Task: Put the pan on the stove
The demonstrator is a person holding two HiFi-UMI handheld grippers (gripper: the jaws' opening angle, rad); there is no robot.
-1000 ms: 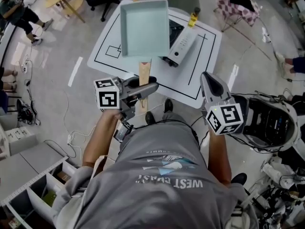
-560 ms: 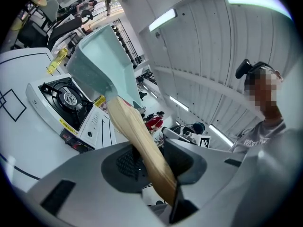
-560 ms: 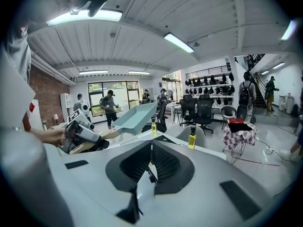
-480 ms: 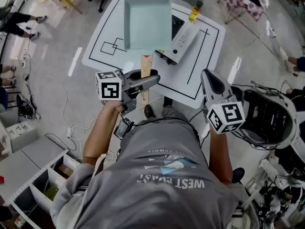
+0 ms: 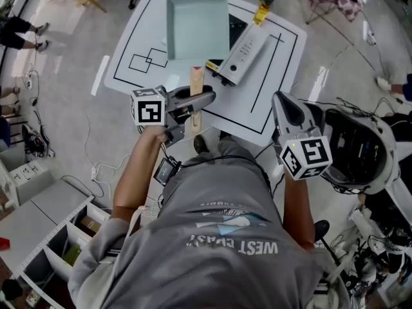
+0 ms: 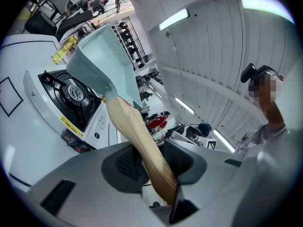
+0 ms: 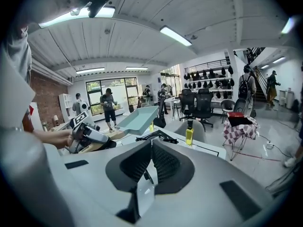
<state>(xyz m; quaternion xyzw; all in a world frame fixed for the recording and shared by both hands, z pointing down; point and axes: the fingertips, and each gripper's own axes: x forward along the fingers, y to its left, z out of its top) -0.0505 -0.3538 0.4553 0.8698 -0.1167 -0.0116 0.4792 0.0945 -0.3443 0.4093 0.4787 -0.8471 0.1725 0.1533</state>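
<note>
Table: a white table (image 5: 270, 95) marked with black lines is seen ahead of the person, with everything else set on it or held above it
Stove: a white single-burner gas stove (image 5: 241, 53) is laid at an angle on the far right part of the table; its black burner grate (image 6: 71, 96) is left uncovered
Pan: a square pale-teal pan (image 5: 196, 24) is held in the air, tilted, over the far left of the table and just beside the stove, with its right edge overlapping the stove in the head view; it is not set down on the burner
Handle: the pan's wooden handle (image 5: 195, 85) is pointed back towards the person
Left gripper: the left gripper (image 5: 193, 105) is clamped narrowly across the handle near its end, and the pan's whole weight is borne there
Right gripper: the right gripper (image 7: 150, 167) is held low at the near right, jaws pressed together with nothing between them
Bottle: a yellow bottle (image 5: 261, 10) is stood at the far edge, beyond the stove
Step in hand: the carry towards the stove is judged to be under way
Next move: the pan would need to be shifted right, levelled over the grate and lowered before the handle is released
</note>
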